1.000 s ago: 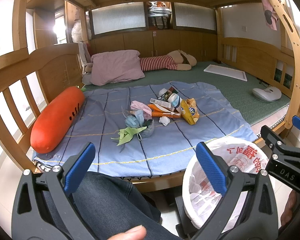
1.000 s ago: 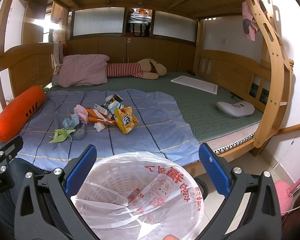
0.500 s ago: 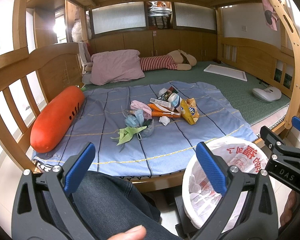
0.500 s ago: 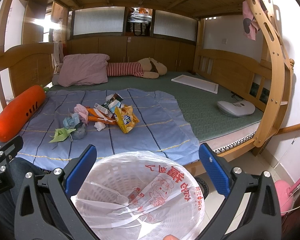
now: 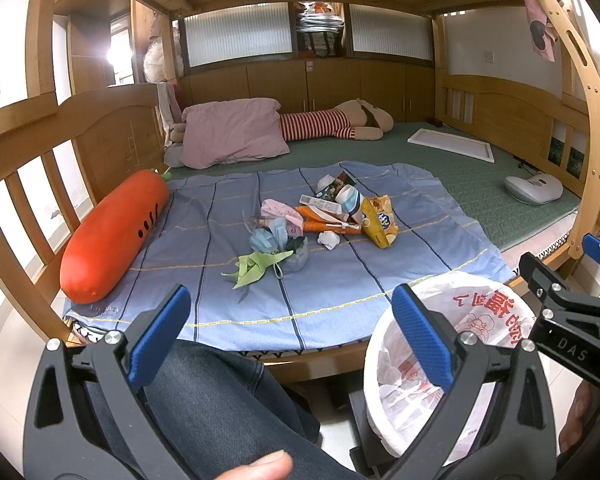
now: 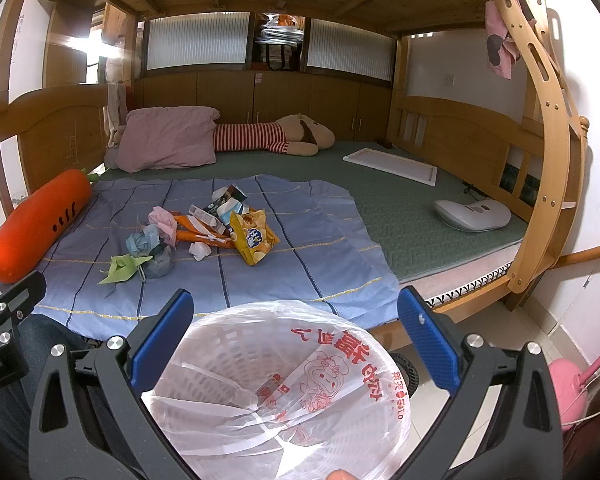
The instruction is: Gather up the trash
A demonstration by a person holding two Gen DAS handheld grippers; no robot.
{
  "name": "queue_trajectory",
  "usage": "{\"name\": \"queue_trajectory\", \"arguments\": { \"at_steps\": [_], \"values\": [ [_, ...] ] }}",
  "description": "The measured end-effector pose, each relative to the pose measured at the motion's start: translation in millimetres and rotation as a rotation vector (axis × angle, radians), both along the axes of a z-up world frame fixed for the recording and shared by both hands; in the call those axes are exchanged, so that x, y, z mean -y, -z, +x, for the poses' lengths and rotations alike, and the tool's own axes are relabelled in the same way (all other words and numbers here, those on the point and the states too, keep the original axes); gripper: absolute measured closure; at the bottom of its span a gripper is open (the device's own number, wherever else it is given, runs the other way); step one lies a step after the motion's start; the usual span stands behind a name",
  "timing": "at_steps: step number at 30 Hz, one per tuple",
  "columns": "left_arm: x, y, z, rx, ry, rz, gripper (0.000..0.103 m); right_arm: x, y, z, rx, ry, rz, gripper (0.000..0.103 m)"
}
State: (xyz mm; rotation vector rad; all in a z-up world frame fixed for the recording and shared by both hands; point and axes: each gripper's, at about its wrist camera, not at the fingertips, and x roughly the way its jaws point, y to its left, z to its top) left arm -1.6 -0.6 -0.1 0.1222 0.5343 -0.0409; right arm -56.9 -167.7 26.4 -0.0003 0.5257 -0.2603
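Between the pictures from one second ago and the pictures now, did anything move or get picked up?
Nothing visibly changed. The left claw and the right claw are both open and hold nothing. The trash pile lies in the same place on the blue sheet, and the lined bin stands below the right claw as before.

Trash pile point(image 5: 324, 224) mid-blanket; lined bin point(image 6: 284, 384) empty.
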Motion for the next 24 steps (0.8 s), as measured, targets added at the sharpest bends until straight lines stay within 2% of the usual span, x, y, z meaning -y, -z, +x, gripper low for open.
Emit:
{"name": "queue_trajectory", "arguments": {
  "at_steps": [23, 24],
  "values": [
    [0.4, 0.6, 2.1, -0.011, 0.004, -0.001, 0.003, 0.4, 0.4, 1.1, -0.003, 0.0, 0.002, 0.003],
    [4.4, 10.7, 2.4, -0.016, 0.013, -0.003, 0.003, 0.8, 0.5, 1.8, -0.003, 0.0, 0.002, 0.003]
  ]
}}
